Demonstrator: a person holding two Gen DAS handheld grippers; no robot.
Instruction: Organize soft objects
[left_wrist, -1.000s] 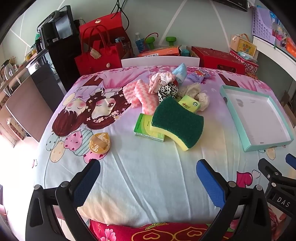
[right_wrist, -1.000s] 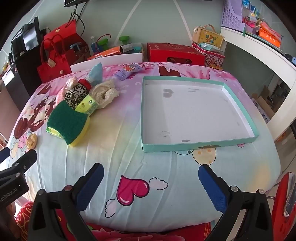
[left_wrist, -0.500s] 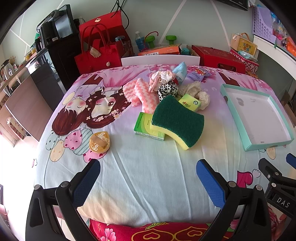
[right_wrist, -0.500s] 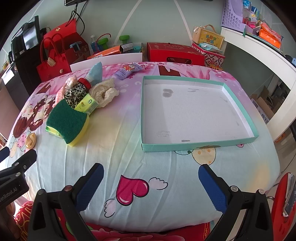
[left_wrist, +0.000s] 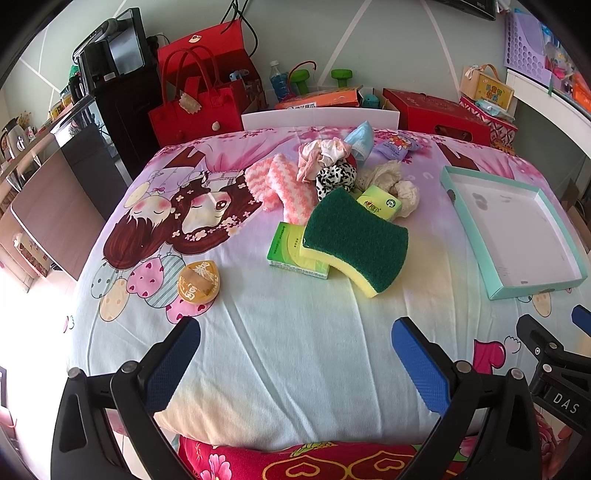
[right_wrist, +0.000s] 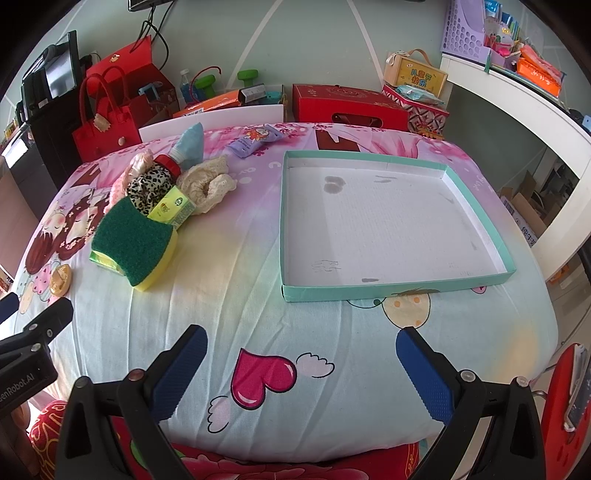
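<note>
Left claw (left_wrist: 295, 354) spread wide, holding nothing, hovering over near edge of cartoon-print sheet (left_wrist: 280, 332). Right claw (right_wrist: 301, 363) also wide, nothing held. Ahead of left claw: green-yellow sponge (left_wrist: 356, 242) lying partly on green tissue pack (left_wrist: 286, 247); scrunchies and pink sock (left_wrist: 286, 184) heaped behind. Teal tray (right_wrist: 388, 221) to right, apart from heap.

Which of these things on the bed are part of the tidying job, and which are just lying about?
Part of the job:
sponge
scrunchies
pink cloth
tissue packs
tray
left gripper and right gripper, both open

Just lying about:
red bag
red box
dumbbells
purple basket
</note>
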